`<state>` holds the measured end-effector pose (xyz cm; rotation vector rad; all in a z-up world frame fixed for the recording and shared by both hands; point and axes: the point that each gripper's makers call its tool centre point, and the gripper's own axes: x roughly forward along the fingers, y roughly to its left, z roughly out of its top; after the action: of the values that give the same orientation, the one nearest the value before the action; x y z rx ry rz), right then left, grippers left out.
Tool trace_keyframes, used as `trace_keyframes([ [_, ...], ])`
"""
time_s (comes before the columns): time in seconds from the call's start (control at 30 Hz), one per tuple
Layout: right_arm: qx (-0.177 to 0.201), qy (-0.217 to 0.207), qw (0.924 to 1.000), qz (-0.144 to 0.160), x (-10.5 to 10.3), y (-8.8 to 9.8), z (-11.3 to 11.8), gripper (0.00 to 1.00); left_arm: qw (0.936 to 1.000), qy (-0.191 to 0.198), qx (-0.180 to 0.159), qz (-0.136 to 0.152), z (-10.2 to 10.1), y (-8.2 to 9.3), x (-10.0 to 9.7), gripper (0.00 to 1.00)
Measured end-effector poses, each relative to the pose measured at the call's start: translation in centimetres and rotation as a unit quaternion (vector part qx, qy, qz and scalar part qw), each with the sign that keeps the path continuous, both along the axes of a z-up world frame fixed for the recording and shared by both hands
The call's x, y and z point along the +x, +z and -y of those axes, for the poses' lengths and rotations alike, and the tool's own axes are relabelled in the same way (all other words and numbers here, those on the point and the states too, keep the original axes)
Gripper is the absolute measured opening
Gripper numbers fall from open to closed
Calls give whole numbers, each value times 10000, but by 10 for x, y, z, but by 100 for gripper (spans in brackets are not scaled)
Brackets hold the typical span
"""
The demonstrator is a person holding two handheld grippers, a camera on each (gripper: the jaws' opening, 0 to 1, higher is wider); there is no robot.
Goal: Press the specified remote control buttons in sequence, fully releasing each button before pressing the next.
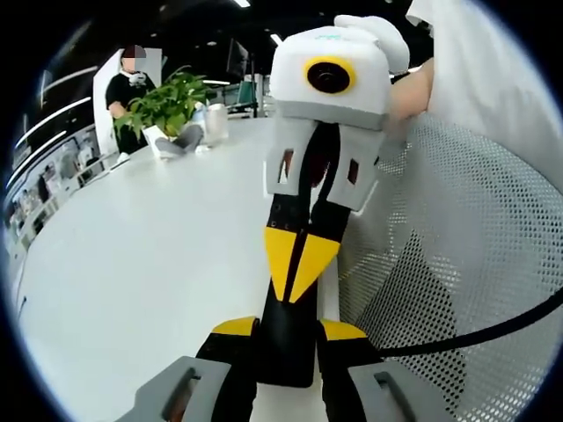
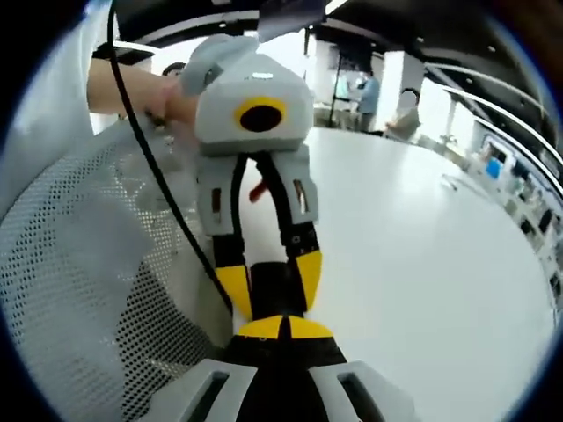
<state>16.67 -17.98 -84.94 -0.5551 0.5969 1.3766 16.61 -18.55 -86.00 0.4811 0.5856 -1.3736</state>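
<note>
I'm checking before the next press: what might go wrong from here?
1. The right gripper has its tips shut and down on the remote. The buttons are hidden beneath them, so the blunt tips might catch a neighbouring button.
2. The left gripper clamps the remote only by its sides, so a hard press might tilt it or make it slip.
3. The cable hangs close beside the left gripper and may snag.

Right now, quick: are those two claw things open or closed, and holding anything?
Left gripper: shut on the black remote.
Right gripper: shut, jaws together, holding nothing, tips pointed at the remote.
</note>
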Motion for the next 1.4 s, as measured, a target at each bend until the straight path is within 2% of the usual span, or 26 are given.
trace_keyframes([
  [0.1,-72,80,9999,97,-2,-1,-1,0,10000,-16,-3,20,0,0,0,26],
  [0.2,-179,333,9987,341,-3,-2,-1,0,10000,-43,-10,30,1,0,0,26],
  [0.47,-187,333,9987,338,-2,-1,0,0,10000,5,12,15,1,0,0,26],
  [0.57,-143,153,9996,179,-1,-1,-1,0,10000,41,10,-8,0,0,0,26],
  [0.8,-160,251,9992,274,-2,-1,-1,0,10000,25,8,0,0,0,0,26],
  [1.1,-137,215,9994,232,-2,-1,-1,0,10000,12,16,20,0,0,0,26],
  [1.2,-122,215,9996,136,-3,0,1,0,10000,19,6,19,-1,0,0,26],
  [1.4,-165,216,9995,153,-3,0,5,5,10000,30,-6,10,-1,0,0,26],
])
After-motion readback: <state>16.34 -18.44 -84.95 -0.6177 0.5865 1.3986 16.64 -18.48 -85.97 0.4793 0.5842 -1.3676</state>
